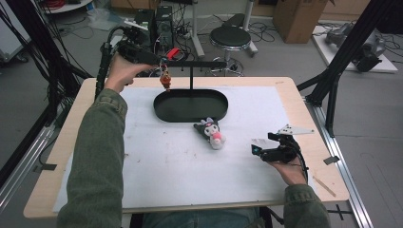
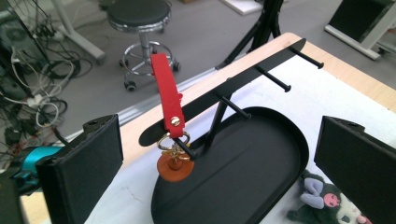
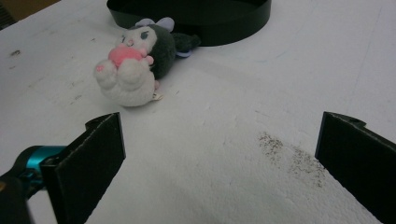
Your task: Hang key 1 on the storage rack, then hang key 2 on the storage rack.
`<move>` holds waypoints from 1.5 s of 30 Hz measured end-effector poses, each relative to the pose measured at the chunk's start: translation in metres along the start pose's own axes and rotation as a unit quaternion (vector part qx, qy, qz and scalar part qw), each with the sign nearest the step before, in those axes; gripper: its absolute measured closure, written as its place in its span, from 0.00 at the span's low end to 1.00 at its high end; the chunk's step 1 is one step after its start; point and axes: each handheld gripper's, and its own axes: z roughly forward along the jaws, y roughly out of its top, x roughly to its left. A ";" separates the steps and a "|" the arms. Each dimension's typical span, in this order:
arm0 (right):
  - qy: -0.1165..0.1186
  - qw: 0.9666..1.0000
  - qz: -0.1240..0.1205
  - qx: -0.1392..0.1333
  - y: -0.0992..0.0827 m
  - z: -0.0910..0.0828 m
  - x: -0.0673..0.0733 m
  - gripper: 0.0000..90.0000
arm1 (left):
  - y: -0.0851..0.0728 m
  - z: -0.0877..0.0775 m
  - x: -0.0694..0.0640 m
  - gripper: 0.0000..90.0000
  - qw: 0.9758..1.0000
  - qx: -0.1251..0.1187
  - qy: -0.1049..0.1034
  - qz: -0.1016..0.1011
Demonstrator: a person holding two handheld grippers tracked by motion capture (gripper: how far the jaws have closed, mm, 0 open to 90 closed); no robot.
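A black stand rises from an oval tray [image 1: 190,105]; its crossbar [image 1: 199,63] carries several pegs. A keychain with a red strap [image 2: 168,95] and an orange disc [image 2: 175,169] hangs from the peg at the bar's left end [image 1: 165,80]. My left gripper [image 1: 159,58] is held high at that end, open [image 2: 219,140], its jaws wide on either side of the keychain and not touching it. A small black-and-white plush toy [image 1: 211,134] lies on the mat just in front of the tray [image 3: 133,63]. My right gripper [image 1: 256,148] rests open [image 3: 219,135] right of the plush, pointing at it.
A white mat [image 1: 166,161] covers the wooden table [image 1: 313,156]. Black frame struts [image 1: 332,85] stand at the right edge. A stool [image 1: 230,37], cables and a cardboard box [image 1: 294,14] sit on the floor beyond the table.
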 end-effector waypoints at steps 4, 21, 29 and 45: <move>0.000 1.000 0.003 -0.002 0.000 -0.001 0.000 0.01 | -0.006 -0.008 0.001 0.02 1.000 0.010 0.006 0.002; -0.005 1.000 0.001 -0.002 0.003 0.000 0.002 0.01 | -0.066 -0.033 -0.005 0.02 1.000 -0.004 0.009 0.027; -0.009 1.000 -0.004 0.008 0.007 0.000 0.002 0.01 | -0.100 -0.038 0.000 0.02 0.999 0.010 0.014 0.027; -0.016 0.999 -0.013 0.030 0.025 0.002 0.008 0.01 | -0.153 -0.056 -0.004 0.02 0.999 0.033 0.020 0.029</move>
